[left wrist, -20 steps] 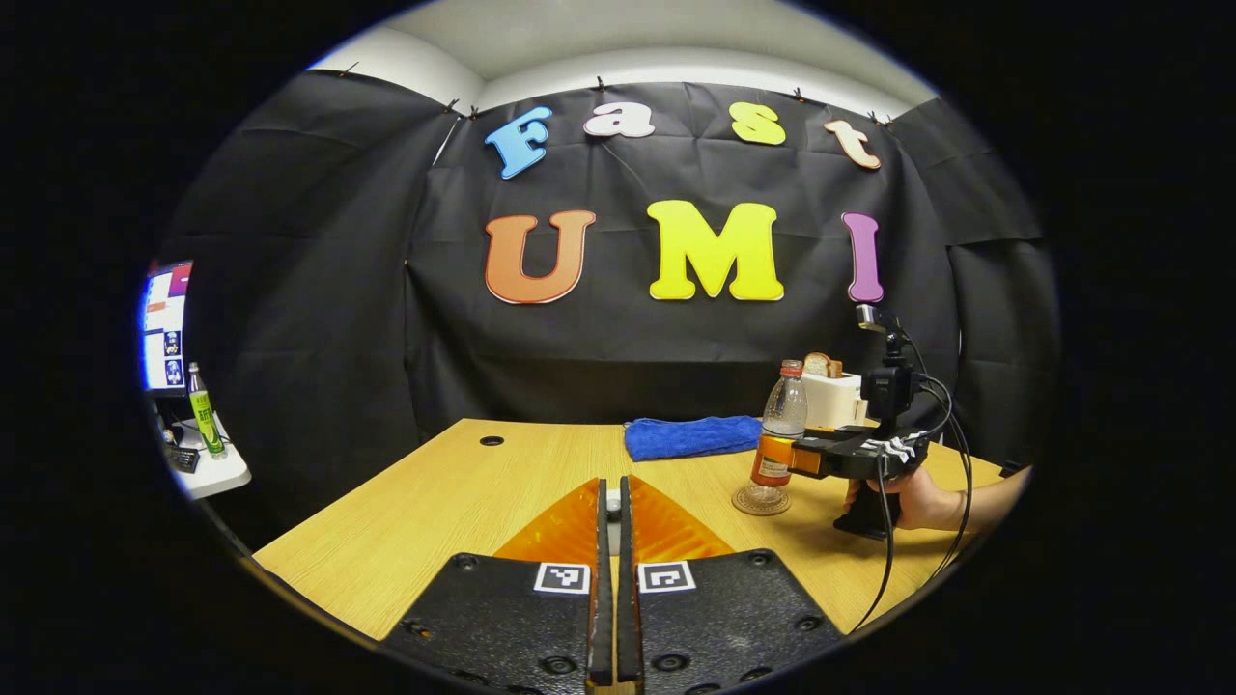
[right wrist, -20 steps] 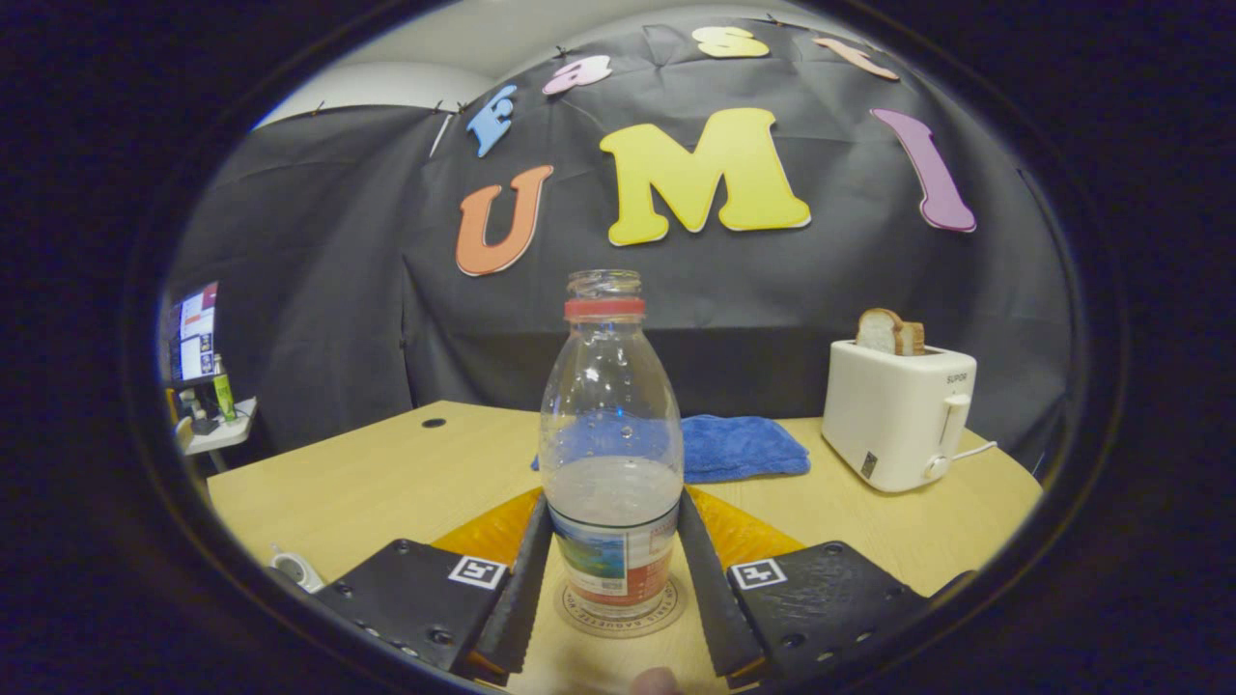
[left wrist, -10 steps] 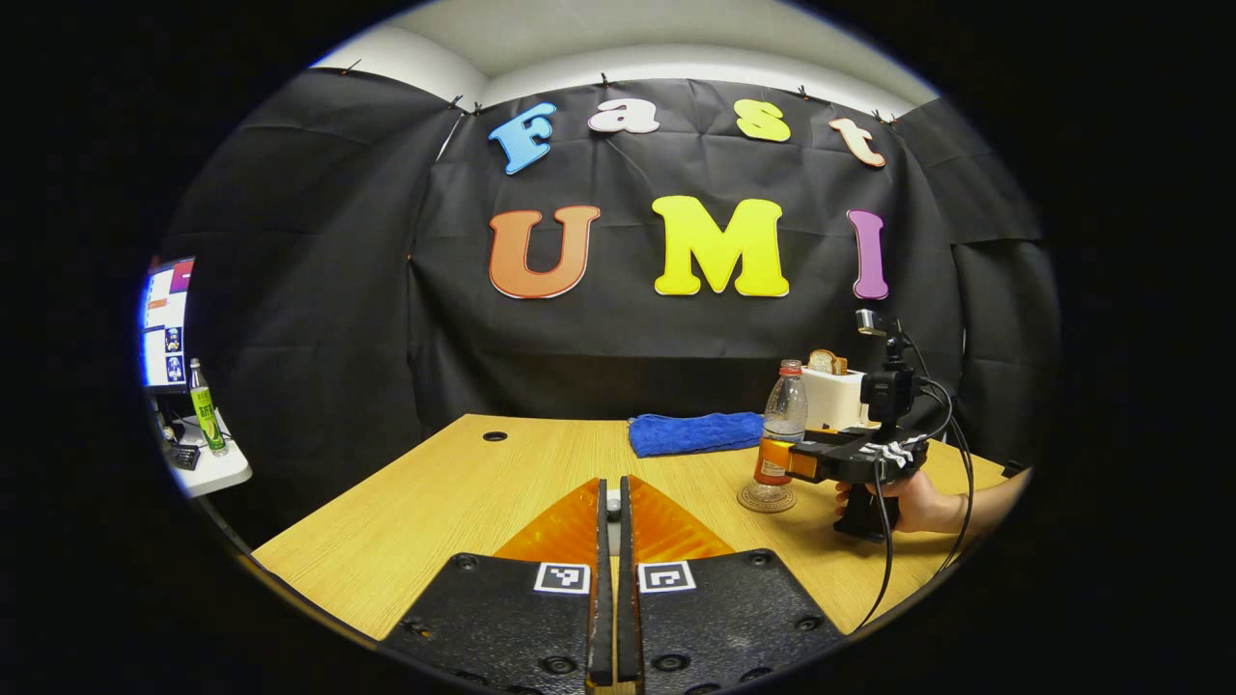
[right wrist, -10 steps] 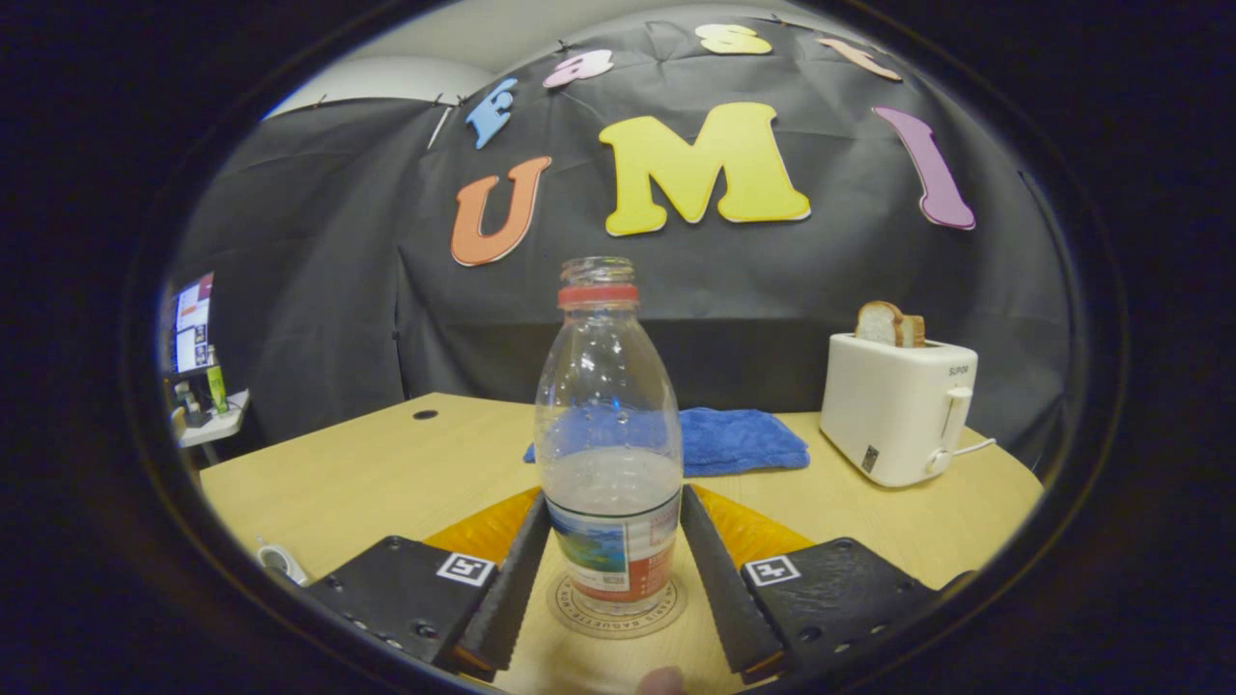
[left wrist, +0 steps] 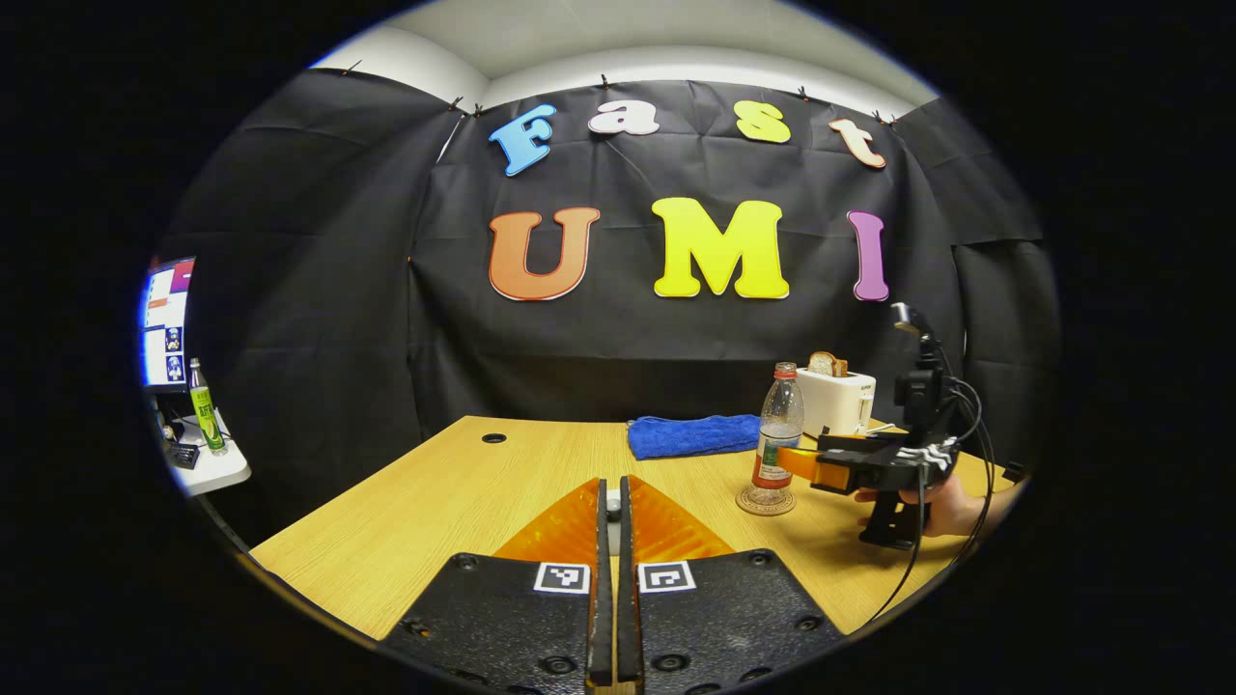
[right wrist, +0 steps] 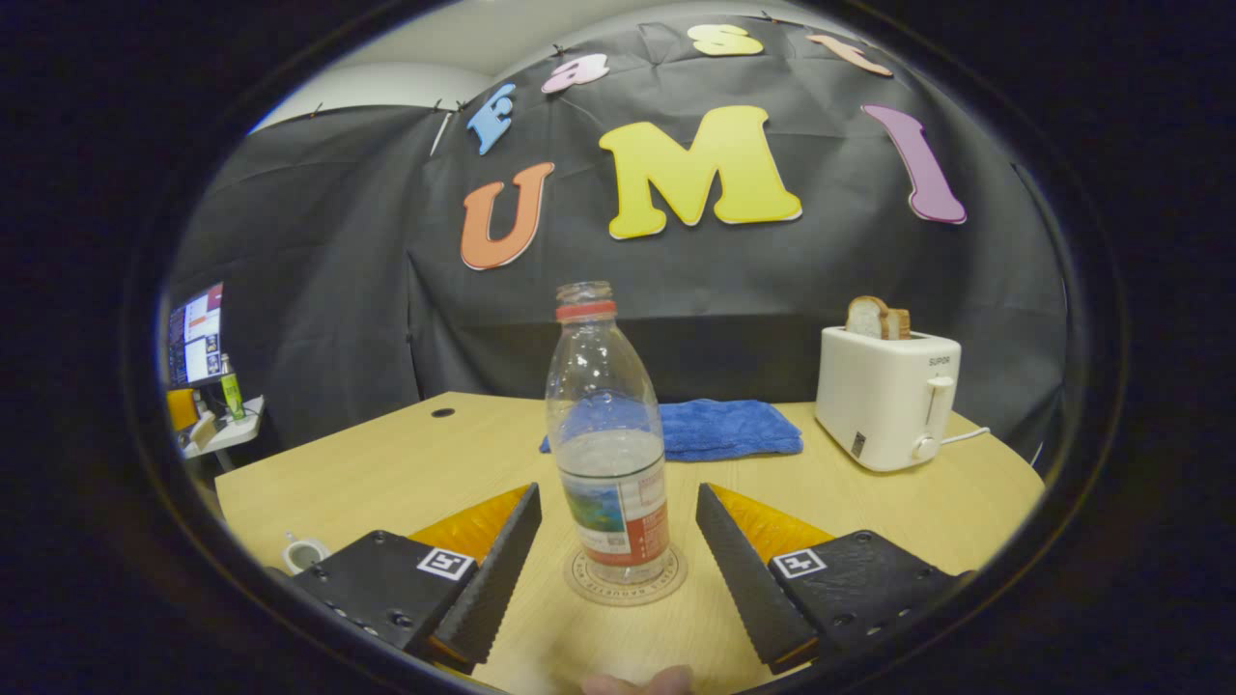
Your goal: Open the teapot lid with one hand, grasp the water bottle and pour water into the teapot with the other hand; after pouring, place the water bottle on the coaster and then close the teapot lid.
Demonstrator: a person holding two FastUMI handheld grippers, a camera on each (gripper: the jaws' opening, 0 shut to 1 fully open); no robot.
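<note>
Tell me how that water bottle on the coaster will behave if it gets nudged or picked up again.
The water bottle is tall and narrow, uncapped, standing upright on the coaster, so a sideways nudge near the neck could probably tip it and spill water. It looks under half full, likely light. Its clear thin walls may flex under a squeeze. The right gripper is open around it, not touching.

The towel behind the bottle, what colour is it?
Blue; the towel shows best in the right gripper view.

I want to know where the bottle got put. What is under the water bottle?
A round coaster lies under the water bottle, flat on the wooden table. Its rim shows all around the bottle's base; the bottle covers its middle.
</note>
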